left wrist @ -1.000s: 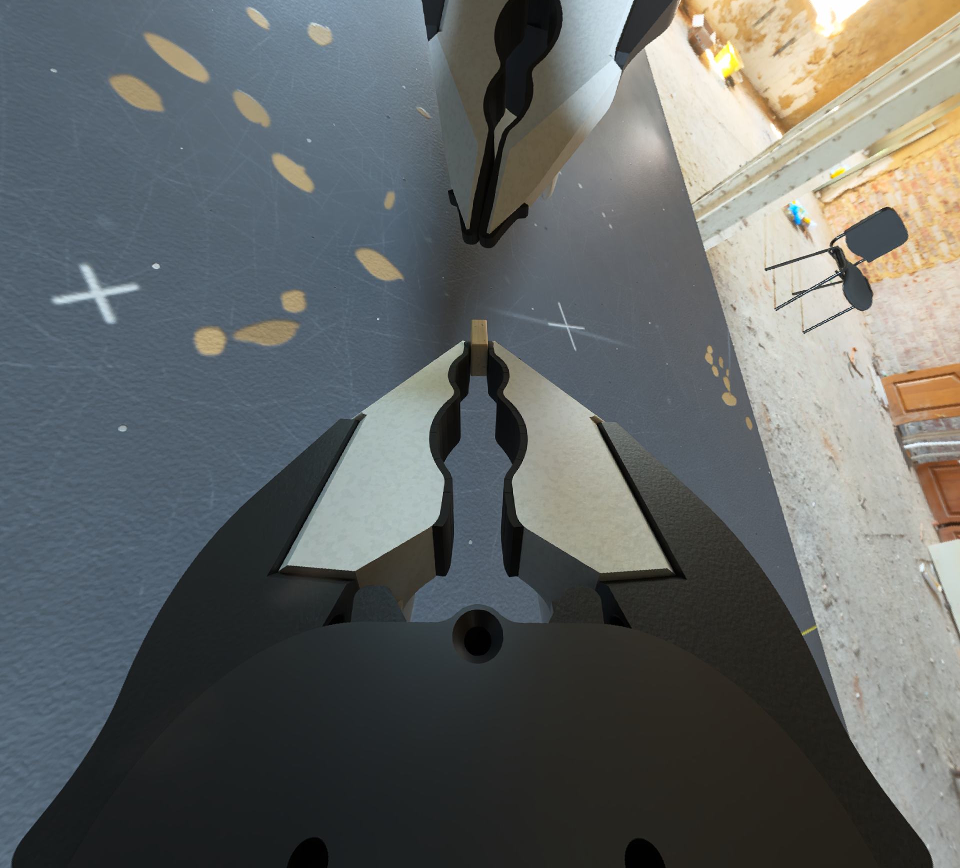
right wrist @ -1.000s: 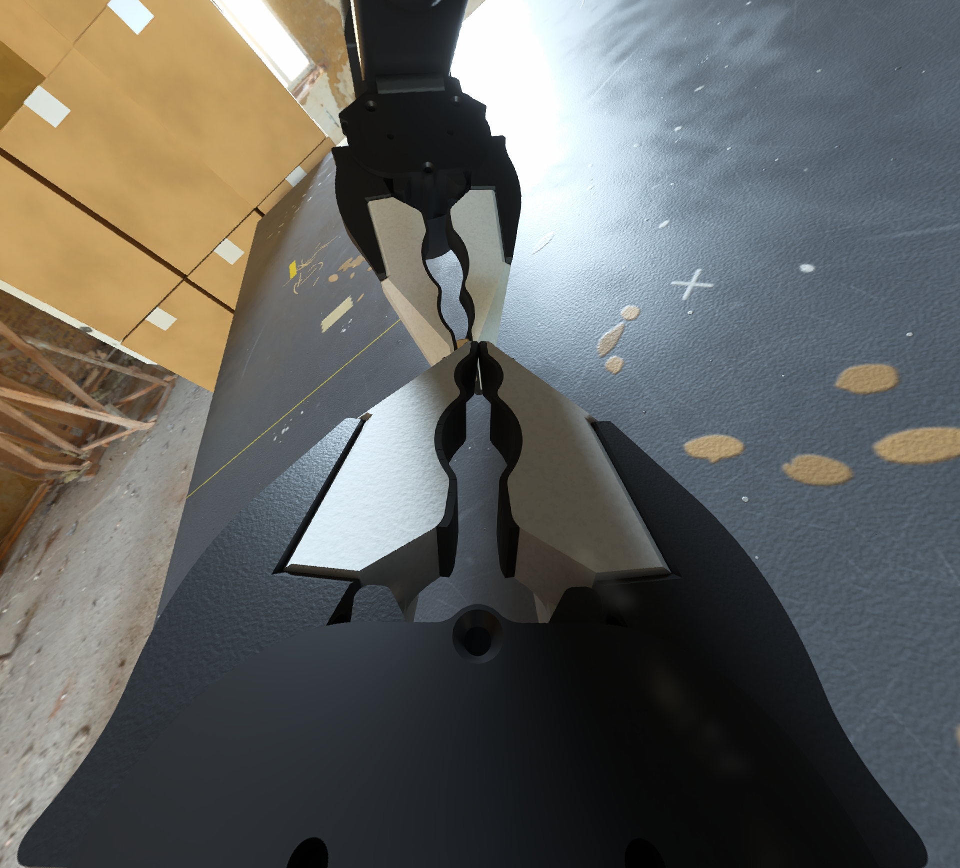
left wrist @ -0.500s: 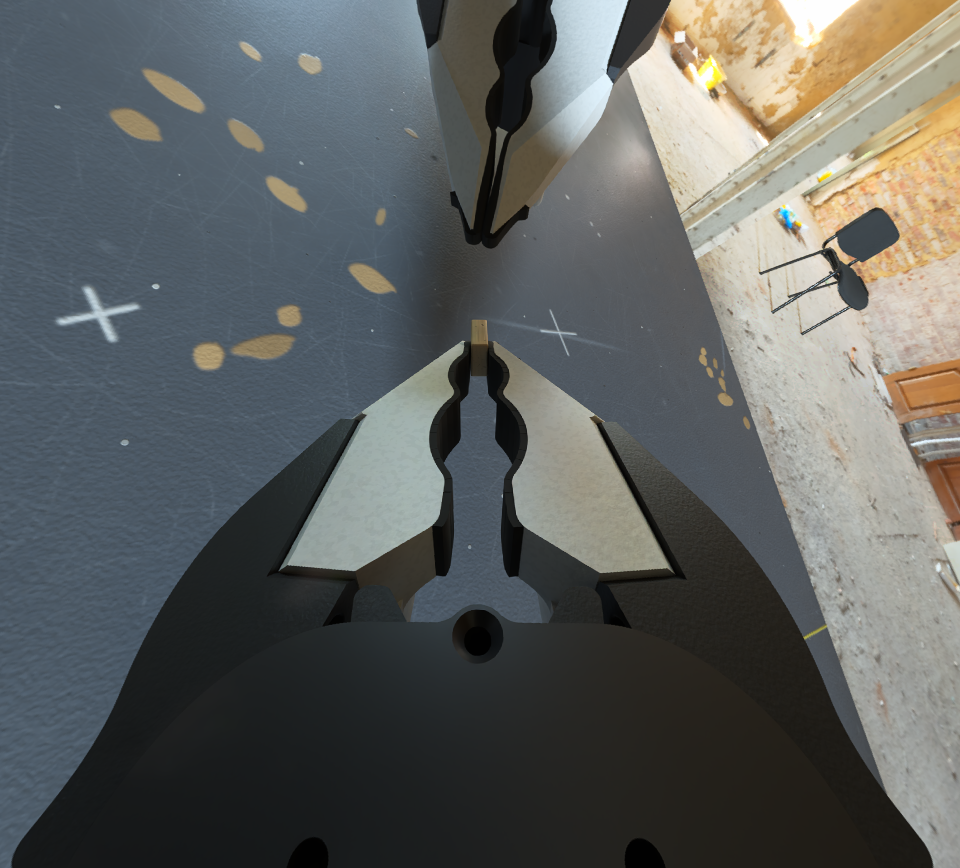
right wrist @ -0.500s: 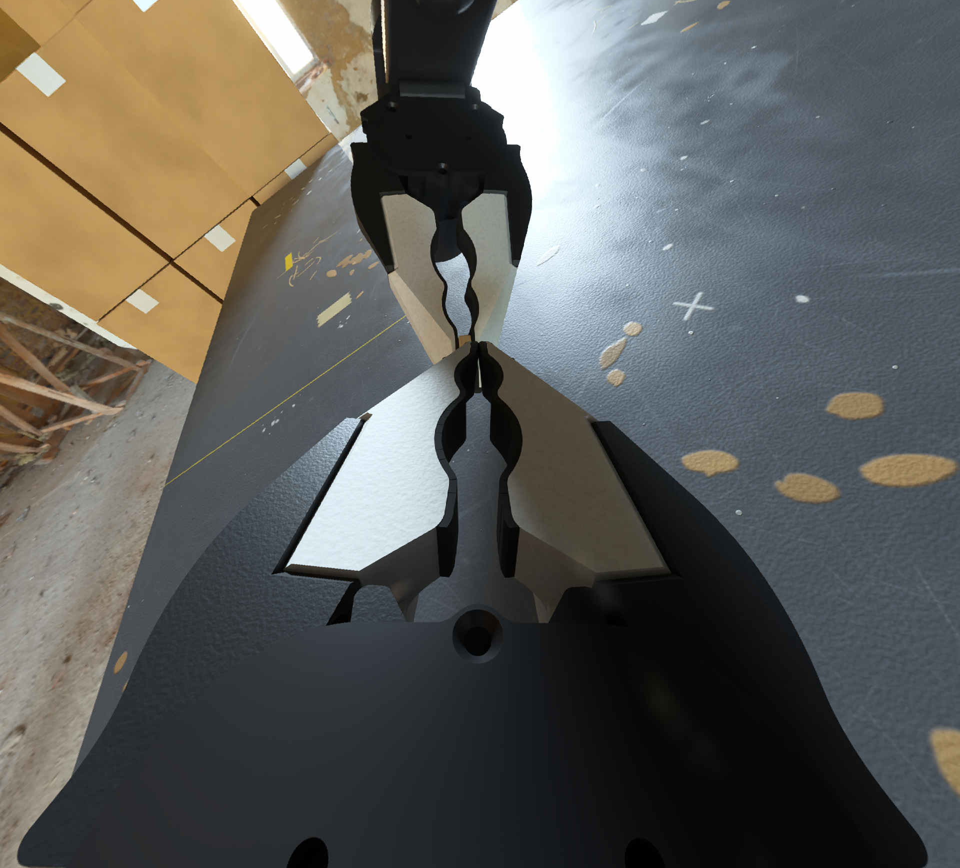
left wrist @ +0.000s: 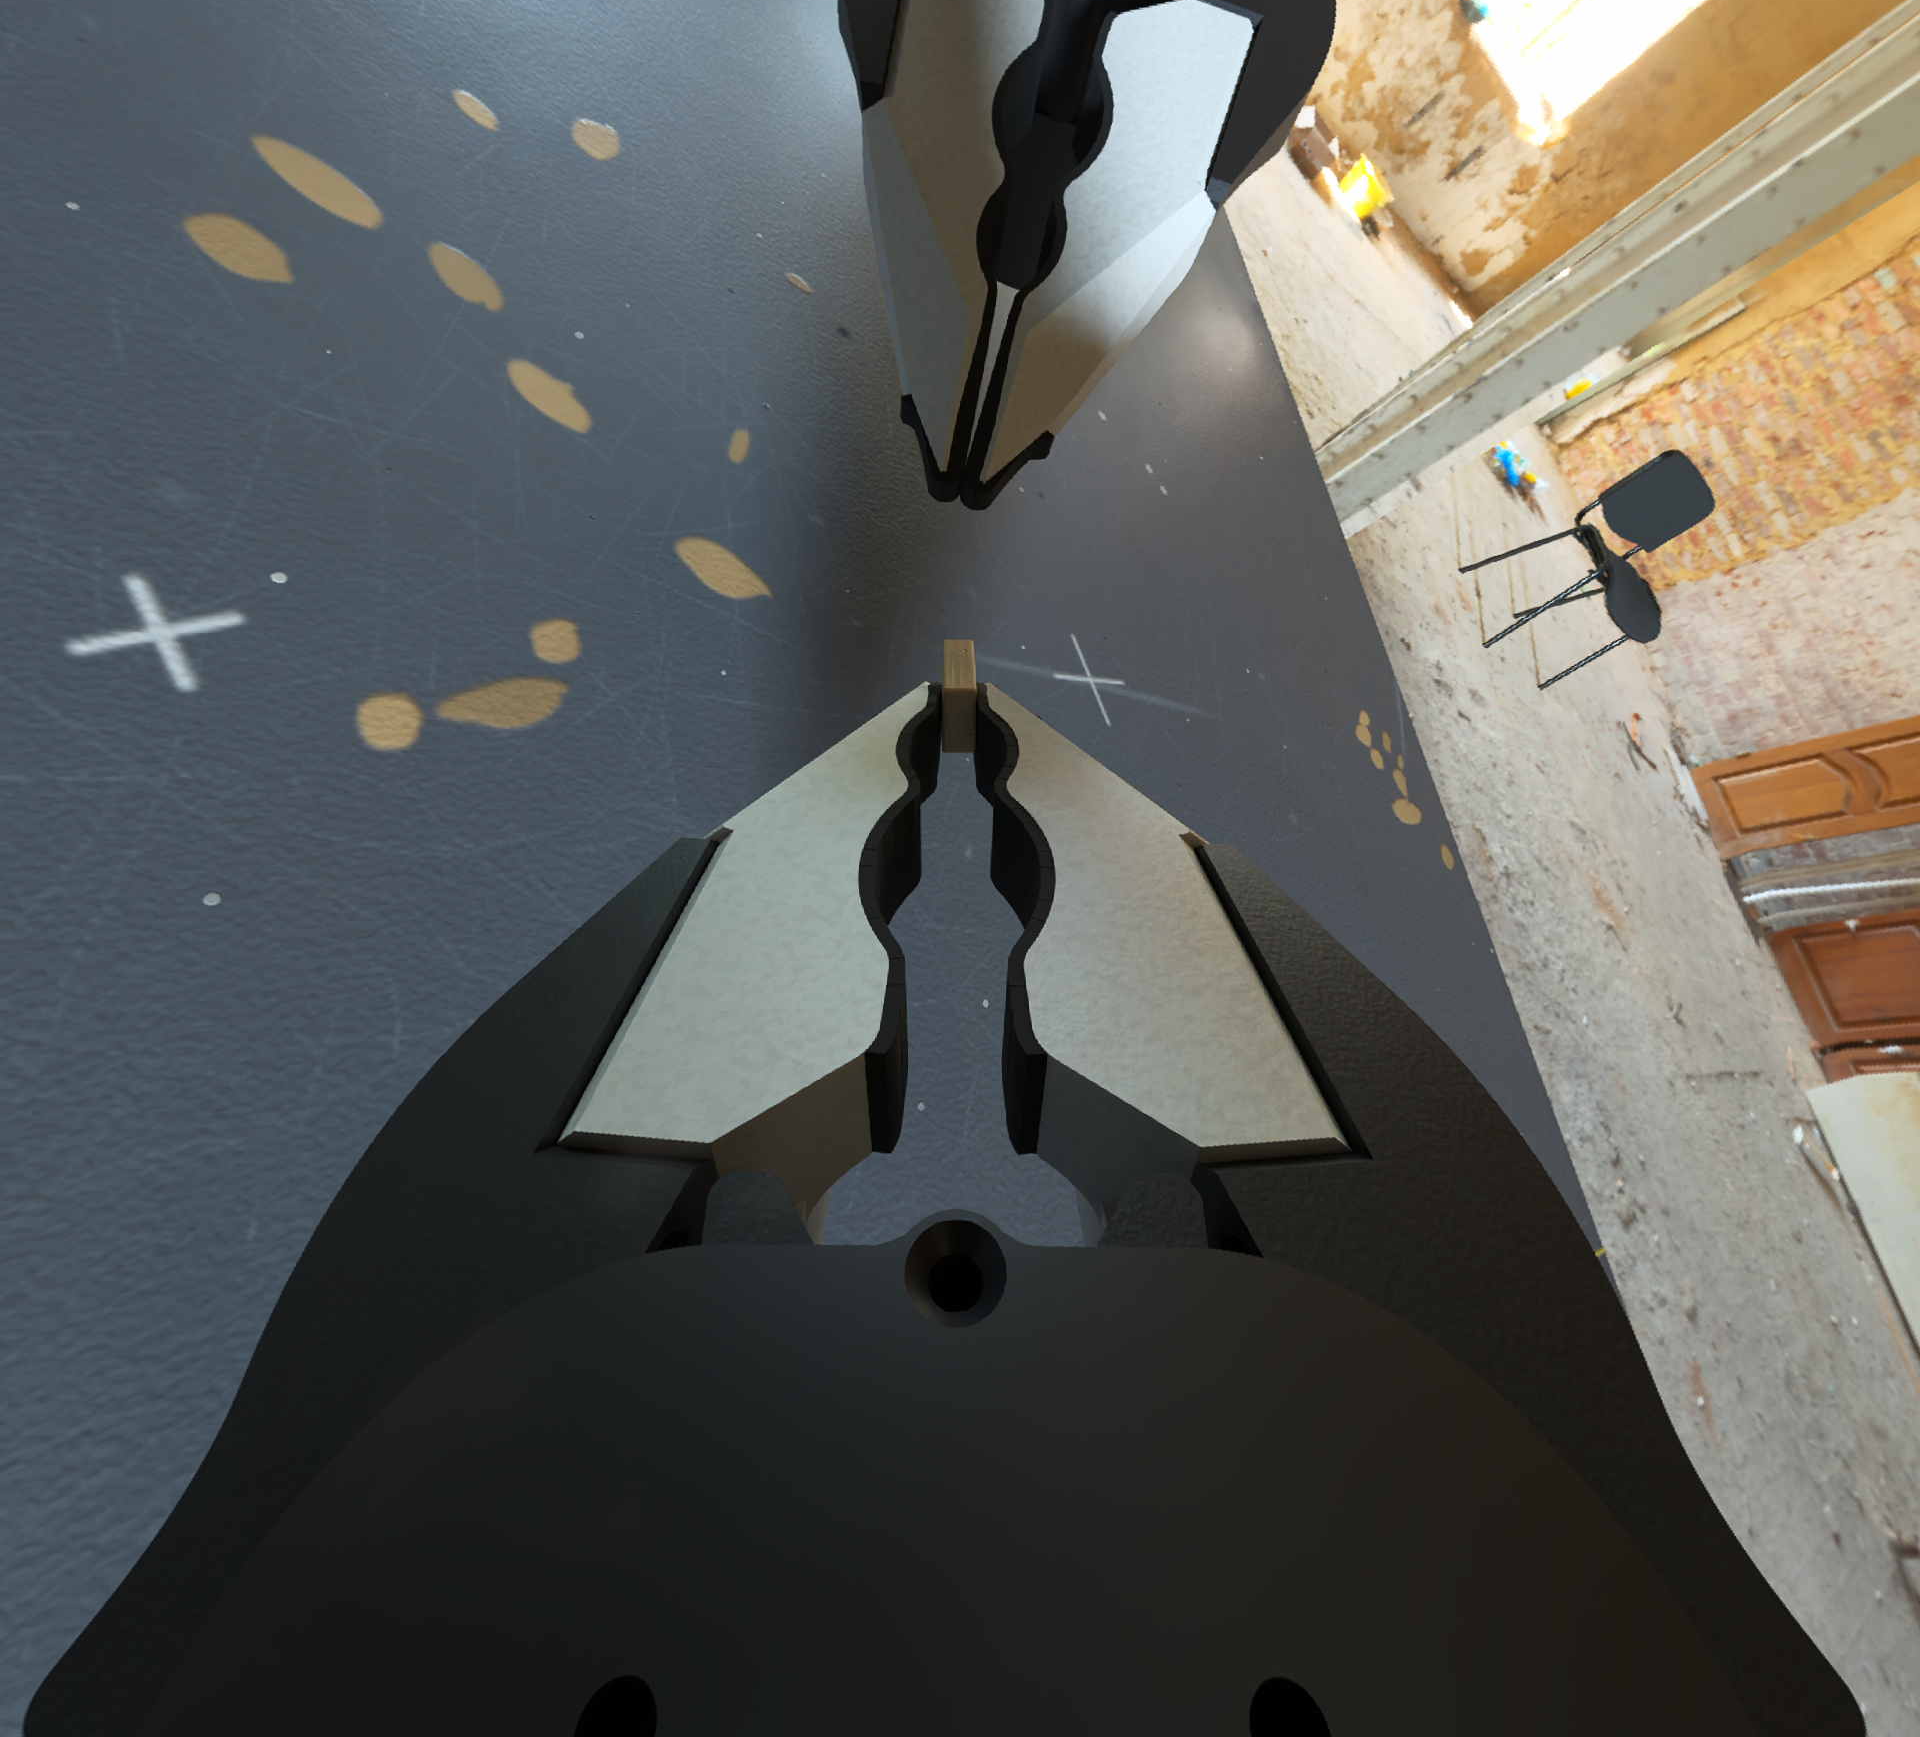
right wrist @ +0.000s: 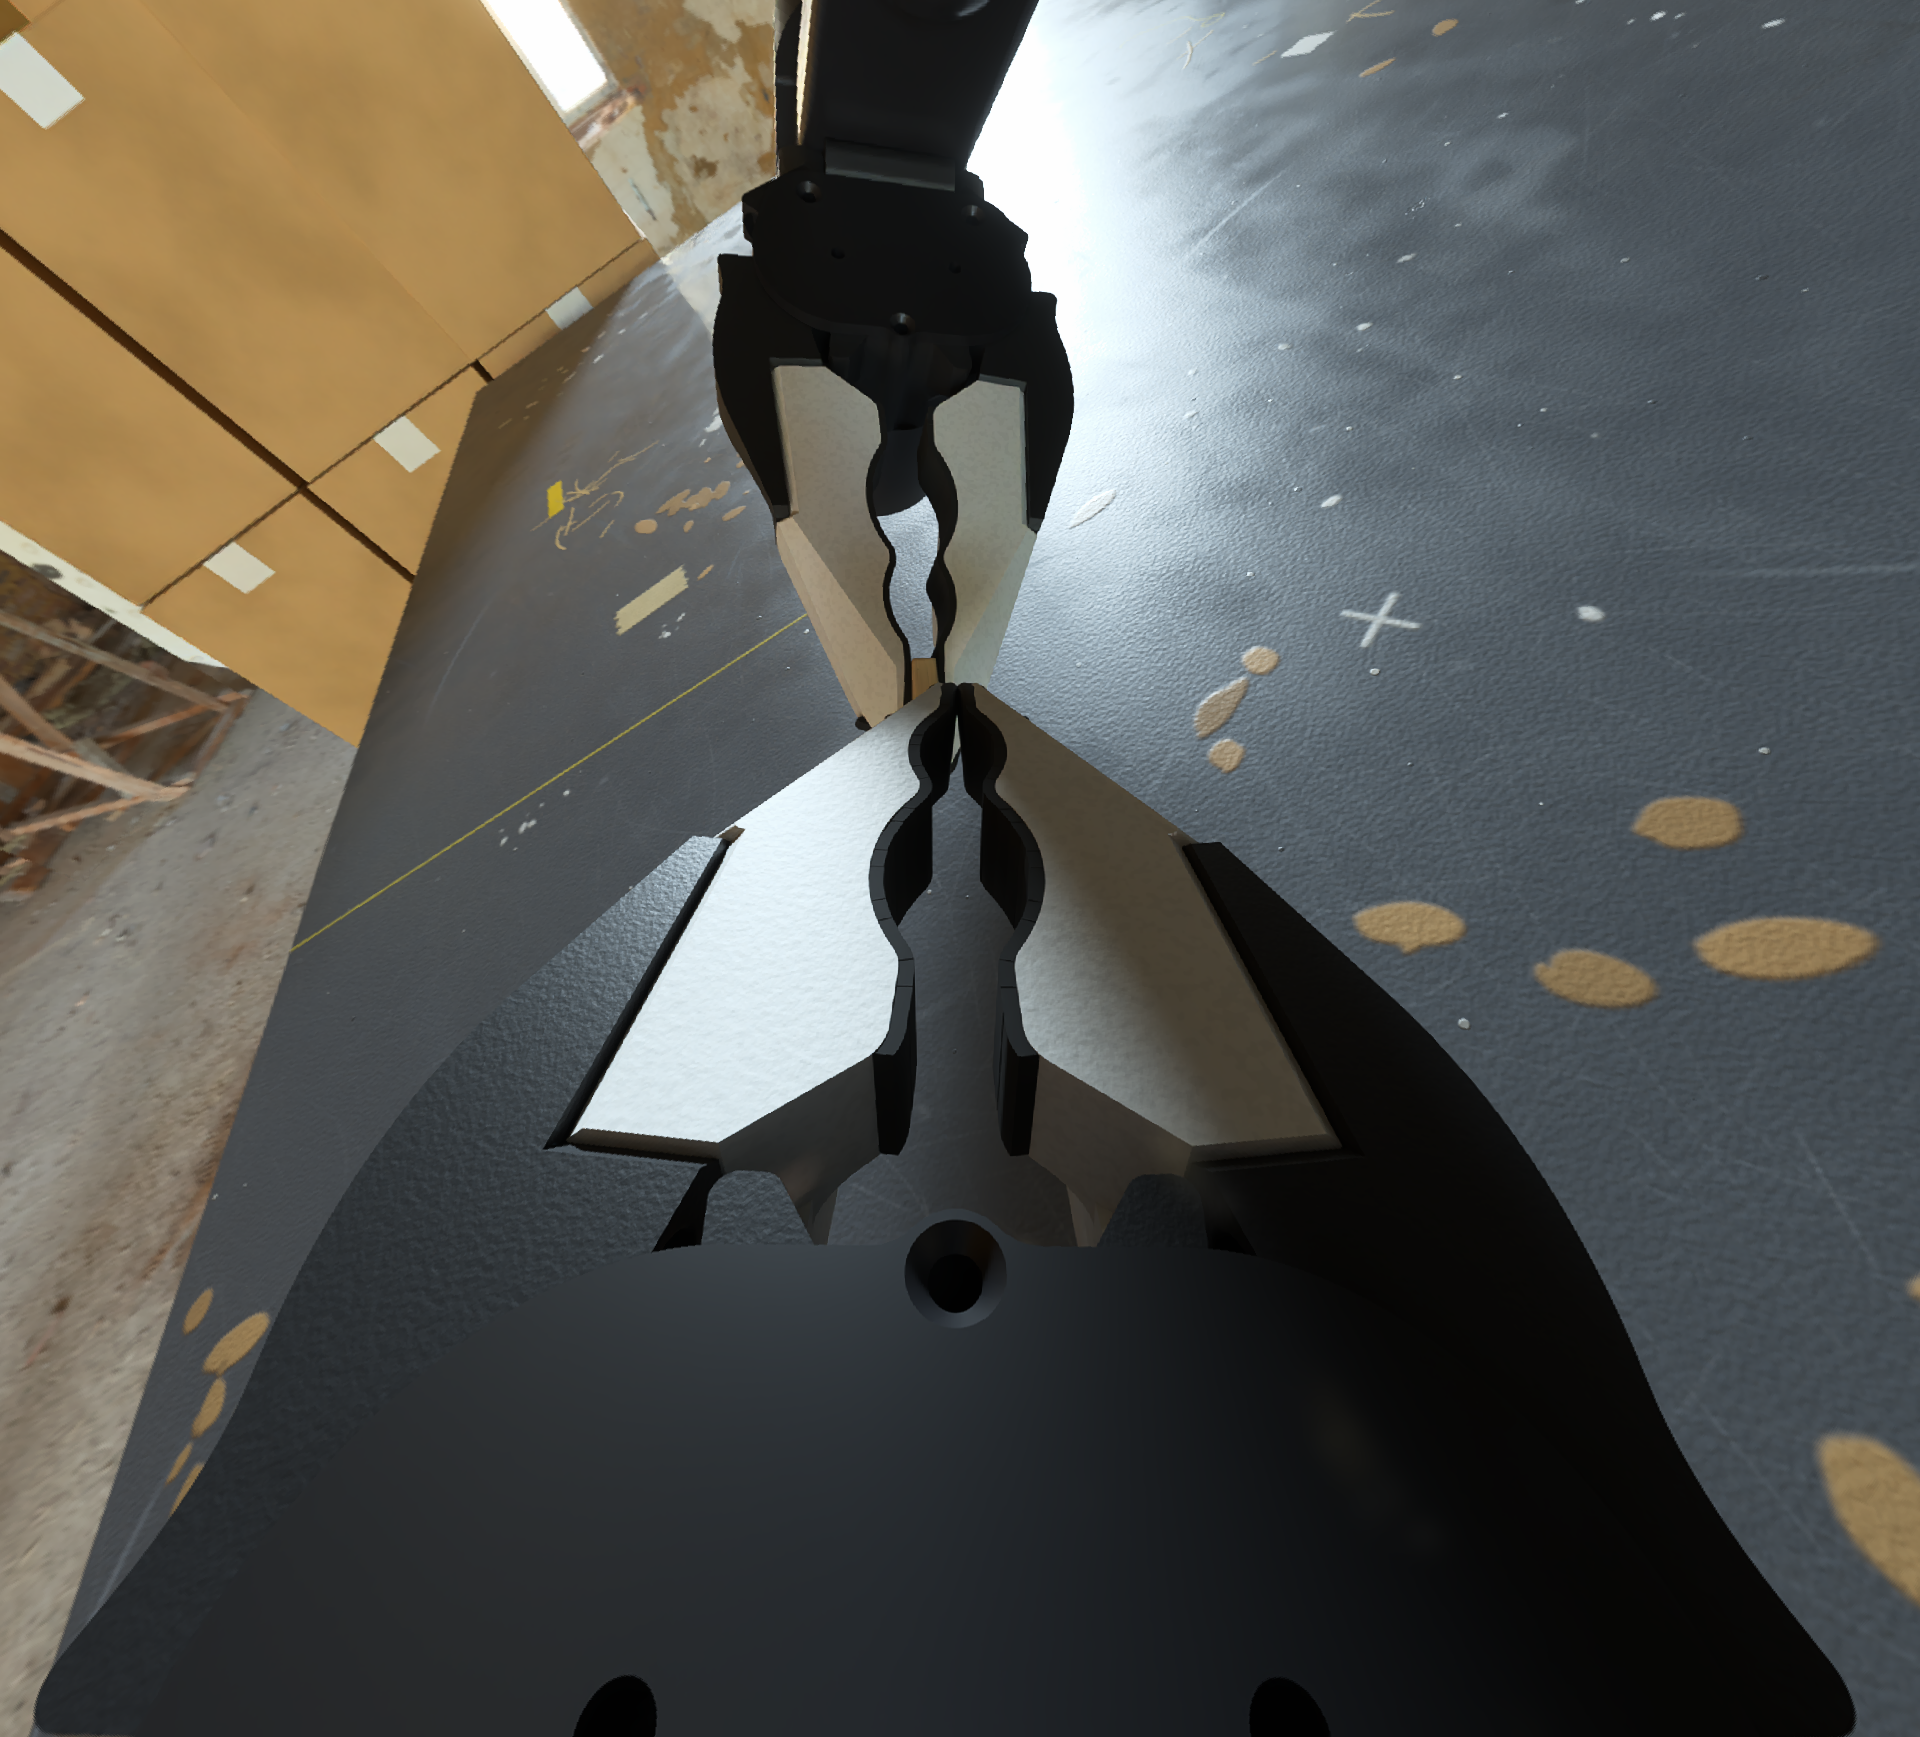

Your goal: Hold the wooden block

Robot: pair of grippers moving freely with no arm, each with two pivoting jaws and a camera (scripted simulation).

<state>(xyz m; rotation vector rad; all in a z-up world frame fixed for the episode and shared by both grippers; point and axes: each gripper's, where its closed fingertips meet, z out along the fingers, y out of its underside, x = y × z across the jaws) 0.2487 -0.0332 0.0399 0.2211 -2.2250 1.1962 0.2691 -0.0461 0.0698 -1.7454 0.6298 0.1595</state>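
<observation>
A small wooden block (left wrist: 958, 695) sits pinched between the tips of my left gripper (left wrist: 958, 708), held above the dark table (left wrist: 312, 856); its far end sticks out past the fingertips. My right gripper (left wrist: 961, 482) faces it from farther off, shut and empty, its tips a short way from the block. In the right wrist view my right gripper (right wrist: 954, 700) is shut with nothing between its jaws. Just beyond its tips the left gripper (right wrist: 923, 679) hangs down with a sliver of the block (right wrist: 923, 675) showing between its fingertips.
The dark table carries tan paint spots (left wrist: 499, 705) and white crosses (left wrist: 156, 633). Its right edge (left wrist: 1382, 648) drops to a concrete floor with a black chair (left wrist: 1600, 565). Stacked cardboard boxes (right wrist: 260, 233) stand beyond the table's far left side.
The right gripper has drawn slightly back and tilted; the left gripper looks a little farther away in the right wrist view. The block stays pinched in the left gripper.
</observation>
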